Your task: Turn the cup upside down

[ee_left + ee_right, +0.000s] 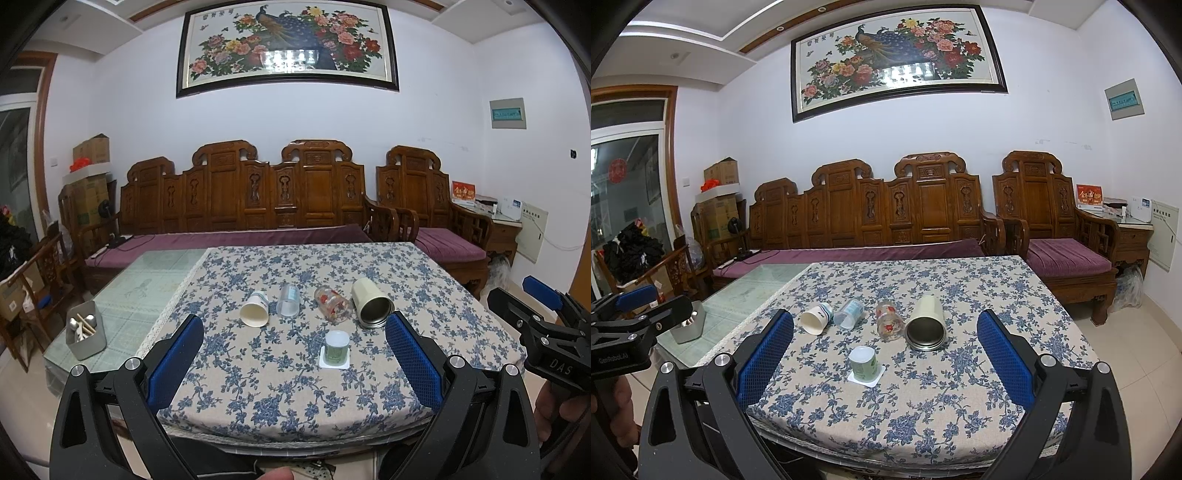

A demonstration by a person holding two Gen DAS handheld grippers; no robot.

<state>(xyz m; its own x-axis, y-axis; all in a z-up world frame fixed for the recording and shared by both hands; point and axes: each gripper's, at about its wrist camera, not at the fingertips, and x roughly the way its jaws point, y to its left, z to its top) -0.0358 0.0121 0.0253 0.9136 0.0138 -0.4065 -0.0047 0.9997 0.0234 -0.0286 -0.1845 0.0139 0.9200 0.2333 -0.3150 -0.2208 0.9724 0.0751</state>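
Several cups lie on their sides on the blue-flowered tablecloth (295, 387): a white paper cup (255, 309), a clear plastic cup (288, 300), a glass with red print (331, 304) and a cream metal tumbler (371, 303). A small green cup (336, 348) stands upside down on a white square coaster. They also show in the right wrist view: paper cup (816, 318), plastic cup (849, 314), glass (889, 320), tumbler (926, 322), green cup (863, 363). My left gripper (293, 330) and right gripper (884, 328) are open and empty, held back over the table's near edge.
A grey utensil holder (85, 335) stands on the glass-topped table section (147, 280) at the left. A carved wooden sofa (240, 199) and armchair (436, 206) stand behind the table. The right gripper's body (546, 332) shows at the left view's right edge.
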